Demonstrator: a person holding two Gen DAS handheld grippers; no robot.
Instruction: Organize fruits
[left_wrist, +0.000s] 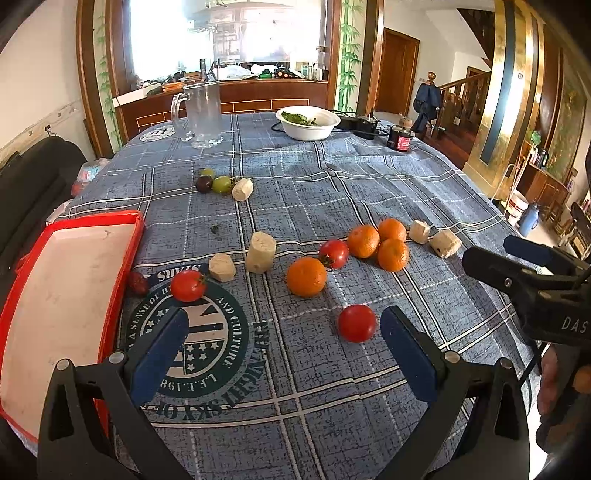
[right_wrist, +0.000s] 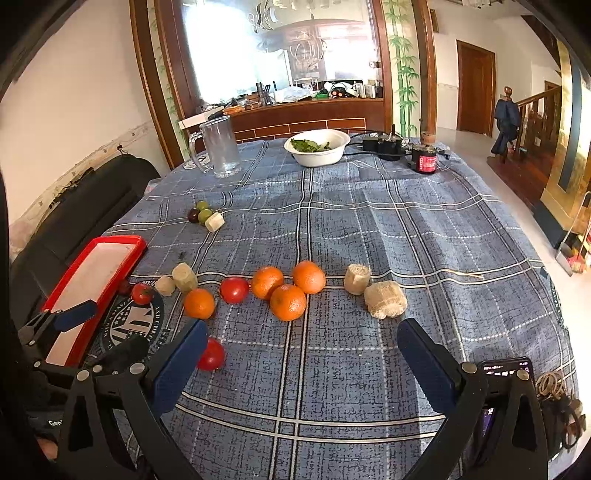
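1. We see four mandarins (right_wrist: 288, 302) loose on the blue plaid tablecloth (right_wrist: 369, 229) near mid-table: three touch in a cluster and one (right_wrist: 199, 303) sits apart to the left.
2. Three red tomatoes lie around them: one (right_wrist: 234, 290) between the lone mandarin and the cluster, one (left_wrist: 187, 285) near the tray, one (left_wrist: 357, 323) nearest us, half hidden behind a finger in the right wrist view.
3. Pale peeled chunks (left_wrist: 260, 252), hard to identify, lie scattered; farther back two green grapes (left_wrist: 221, 184) and a dark one touch another chunk.
4. The red tray (left_wrist: 125, 258) at the table's left edge holds nothing; its near end is cut off, and a small dark red fruit (left_wrist: 138, 283), unclear, lies against its rim.
5. The white bowl (right_wrist: 317, 157) holds green leaves; the glass pitcher (right_wrist: 219, 147) looks empty.
6. Our left gripper (left_wrist: 282, 350) and right gripper (right_wrist: 301, 365) both hover spread wide, holding nothing.
7. A phone (right_wrist: 506, 369) sits partly hidden behind the right gripper.
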